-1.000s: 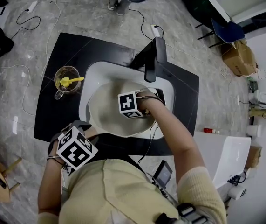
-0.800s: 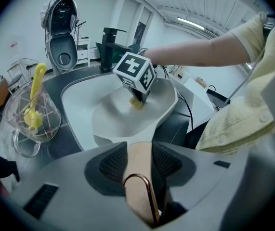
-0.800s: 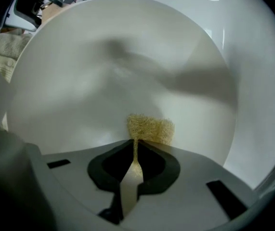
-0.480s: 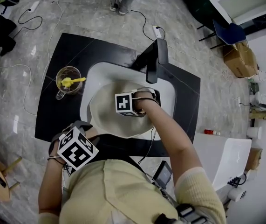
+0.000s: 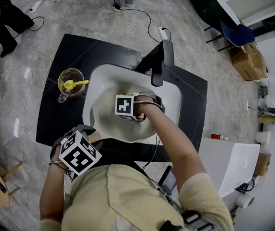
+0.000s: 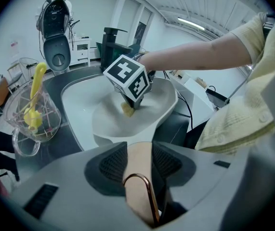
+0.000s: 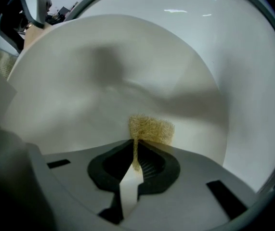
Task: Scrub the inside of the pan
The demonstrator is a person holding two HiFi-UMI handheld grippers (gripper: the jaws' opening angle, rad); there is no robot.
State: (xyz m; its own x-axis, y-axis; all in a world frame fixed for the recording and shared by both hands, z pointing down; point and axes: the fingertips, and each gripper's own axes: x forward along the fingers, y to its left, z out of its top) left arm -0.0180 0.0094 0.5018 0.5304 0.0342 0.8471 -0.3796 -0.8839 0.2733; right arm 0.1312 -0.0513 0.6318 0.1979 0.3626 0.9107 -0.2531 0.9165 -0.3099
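Left gripper [image 6: 139,163]: jaws clamped on the beige pan handle [image 6: 138,186], steadying it. Round cream-white pan [image 5: 106,119] sits in the white sink [image 5: 173,93], centre of the black surface [image 5: 60,119]. Right gripper [image 7: 136,159]: jaws pinching a soft yellow mesh scrub pad [image 7: 151,129] against the pan's floor. Pan looks rigid, slick; handle the sensible hold.

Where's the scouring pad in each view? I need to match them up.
Head view: not visible, hidden under the right gripper, over the pan.
Left gripper view: centre, scouring pad beneath the right gripper, against the pan.
Right gripper view: centre, pinched between the jaws.
Shared landmark: the pan's cream inside.
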